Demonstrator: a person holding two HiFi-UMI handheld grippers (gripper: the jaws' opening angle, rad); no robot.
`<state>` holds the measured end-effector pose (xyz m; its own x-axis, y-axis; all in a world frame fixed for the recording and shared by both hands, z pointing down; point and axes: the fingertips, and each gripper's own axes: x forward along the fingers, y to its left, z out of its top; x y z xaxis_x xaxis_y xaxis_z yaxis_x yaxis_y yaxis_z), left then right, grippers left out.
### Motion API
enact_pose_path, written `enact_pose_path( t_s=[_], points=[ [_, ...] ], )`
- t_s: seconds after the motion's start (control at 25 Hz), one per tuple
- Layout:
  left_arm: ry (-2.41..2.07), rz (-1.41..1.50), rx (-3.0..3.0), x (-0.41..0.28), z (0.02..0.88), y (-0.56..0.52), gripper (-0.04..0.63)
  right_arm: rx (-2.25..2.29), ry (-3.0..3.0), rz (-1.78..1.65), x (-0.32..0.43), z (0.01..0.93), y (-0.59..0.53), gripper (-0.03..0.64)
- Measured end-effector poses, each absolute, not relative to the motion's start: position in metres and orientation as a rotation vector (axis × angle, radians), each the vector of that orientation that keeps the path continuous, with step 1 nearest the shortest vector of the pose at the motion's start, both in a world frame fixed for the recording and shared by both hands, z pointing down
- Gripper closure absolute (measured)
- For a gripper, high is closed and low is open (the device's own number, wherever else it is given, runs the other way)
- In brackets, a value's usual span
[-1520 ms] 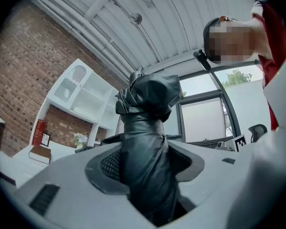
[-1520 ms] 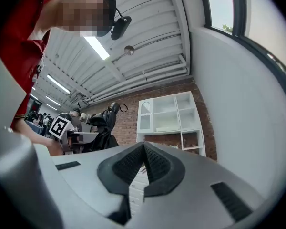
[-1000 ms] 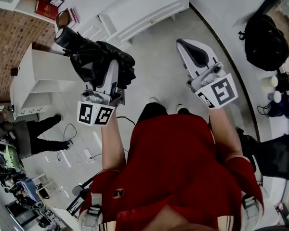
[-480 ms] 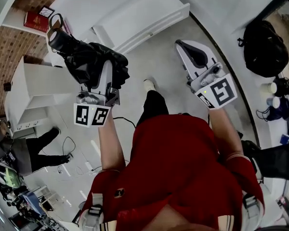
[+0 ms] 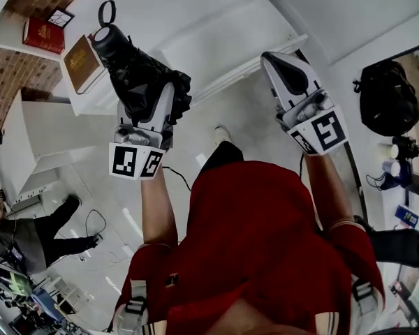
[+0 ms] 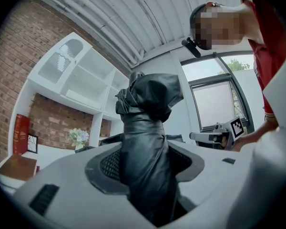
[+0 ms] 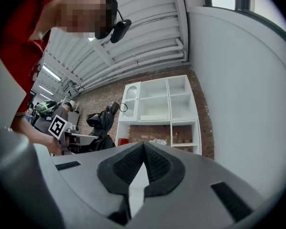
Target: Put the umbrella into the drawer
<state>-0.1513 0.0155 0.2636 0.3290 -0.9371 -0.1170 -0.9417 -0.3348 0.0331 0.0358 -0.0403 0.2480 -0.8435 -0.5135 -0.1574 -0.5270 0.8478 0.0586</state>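
The left gripper (image 5: 156,107) is clamped on the folded black umbrella (image 5: 136,68), which sticks out past its jaw tips with the handle at the far end. The right gripper (image 7: 143,146) is closed on nothing, its tips meeting, well apart from the left. Ahead of both stands a white shelf unit (image 7: 157,111) against brick.

Folded black umbrella (image 5: 136,68), handle outward, in left claw (image 5: 153,102)

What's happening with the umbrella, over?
Left gripper shut on the folded black umbrella. Right gripper shut, empty. Umbrella not stowed yet. Nothing seen blocking the white shelf unit ahead.
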Motion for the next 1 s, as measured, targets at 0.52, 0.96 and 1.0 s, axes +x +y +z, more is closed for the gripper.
enact_pose_path(
  t_s=[0.52, 0.96, 1.0],
  points=[
    [1.628, -0.066, -2.669, -0.202, 0.308, -0.088, 0.357, -0.917, 2.904, 0.128, -0.036, 0.259, -0.125, 0.618],
    [1.541, -0.474, -2.69, -0.184, 0.363, -0.136, 0.357, -0.856, 2.936, 0.093, -0.037, 0.273, -0.171, 0.618],
    [1.528, -0.514, -2.694, -0.182, 0.369, -0.14, 0.357, -0.851, 2.939, 0.089, -0.036, 0.274, -0.176, 0.618]
  ],
)
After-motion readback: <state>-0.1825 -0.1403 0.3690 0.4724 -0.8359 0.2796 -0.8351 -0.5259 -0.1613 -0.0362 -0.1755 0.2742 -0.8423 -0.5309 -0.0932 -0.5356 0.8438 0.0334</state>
